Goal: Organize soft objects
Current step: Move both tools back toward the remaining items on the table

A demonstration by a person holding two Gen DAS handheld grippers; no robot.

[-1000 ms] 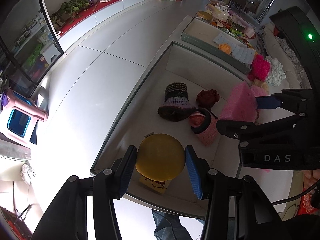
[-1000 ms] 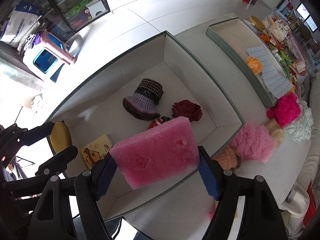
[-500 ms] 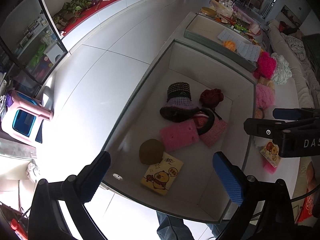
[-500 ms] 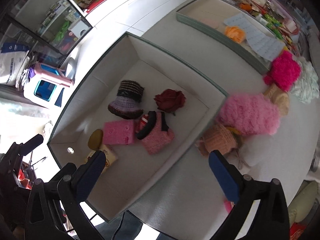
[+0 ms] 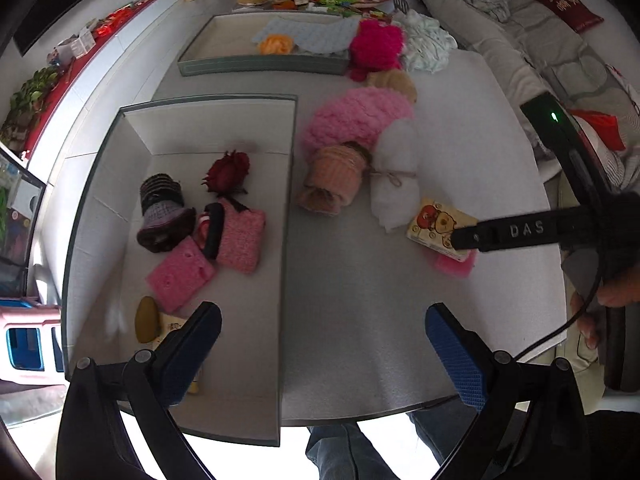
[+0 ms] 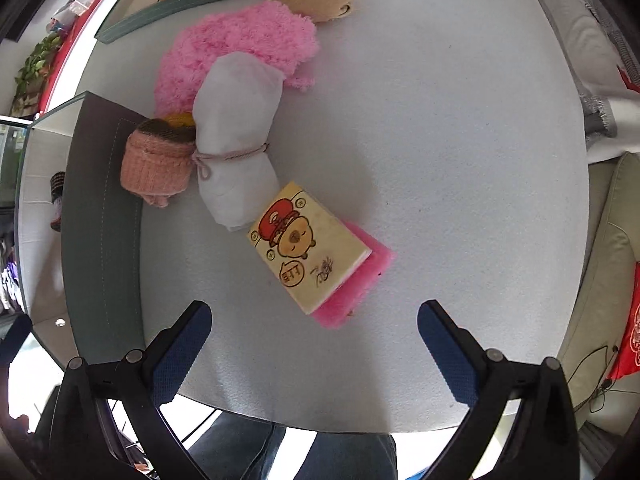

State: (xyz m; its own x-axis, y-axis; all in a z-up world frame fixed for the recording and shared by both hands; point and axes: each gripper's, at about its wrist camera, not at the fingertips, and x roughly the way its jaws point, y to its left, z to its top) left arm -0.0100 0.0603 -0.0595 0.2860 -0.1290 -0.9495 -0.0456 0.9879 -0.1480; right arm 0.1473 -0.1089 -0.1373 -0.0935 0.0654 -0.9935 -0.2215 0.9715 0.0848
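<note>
On table, just beyond right gripper (image 6: 310, 350): cartoon-bear sponge (image 6: 308, 246) atop pink foam pad (image 6: 352, 284), long axis diagonal, away-left to near-right. Both claws, left gripper (image 5: 322, 350) too, just spread wide, empty, touching nothing.

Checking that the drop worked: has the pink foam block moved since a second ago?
Yes. It has left the right gripper and now lies in the box beside the knitted hat.

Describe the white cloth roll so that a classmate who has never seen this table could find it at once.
Start at the open box and look just outside its wall on the grey table. The white roll lies between a peach knitted piece and a cartoon-bear card. Only it is plain white and tied round the middle with string.
</note>
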